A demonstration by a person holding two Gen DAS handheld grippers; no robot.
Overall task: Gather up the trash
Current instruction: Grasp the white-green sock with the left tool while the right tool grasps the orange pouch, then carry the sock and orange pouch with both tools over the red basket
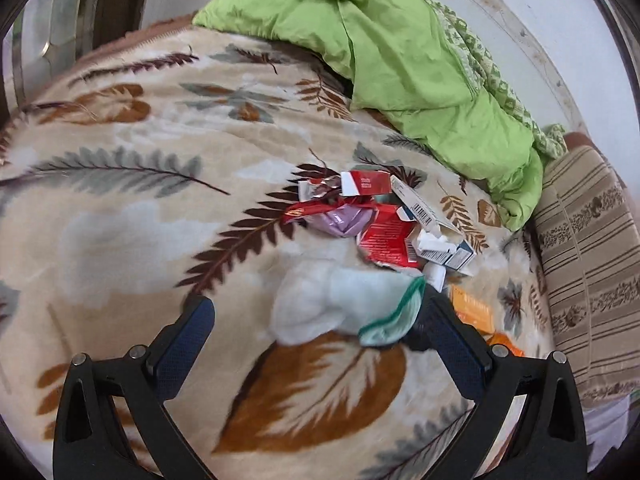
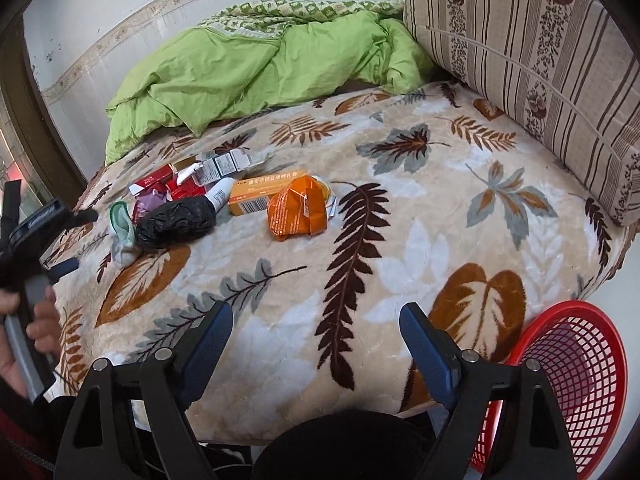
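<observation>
The trash lies in a loose heap on the leaf-patterned blanket (image 2: 360, 184) of the bed, toward its far left part in the right wrist view. This view shows the whole heap: red packets (image 2: 160, 188), a black bag (image 2: 176, 220), a white tube (image 2: 220, 196), an orange box (image 2: 260, 196) and a crumpled orange wrapper (image 2: 298, 212), with a white and green cloth piece (image 2: 122, 232) at the left end. It shows also the red basket (image 2: 576, 384) at the bed's near right edge, which the left wrist view does not reach.

The left wrist view is closer to the heap. There the white and green cloth piece (image 1: 340, 308) lies between the fingers of the left tool (image 1: 316, 316), near the right finger (whether it touches, I cannot tell). The jaws stand wide apart and grip nothing. The black bag is mostly hidden behind the finger.

The right tool (image 2: 316, 320) is open wide over bare blanket, holding nothing. A hand (image 2: 36, 320) carries the left tool (image 2: 76, 240) at the left border.
</observation>
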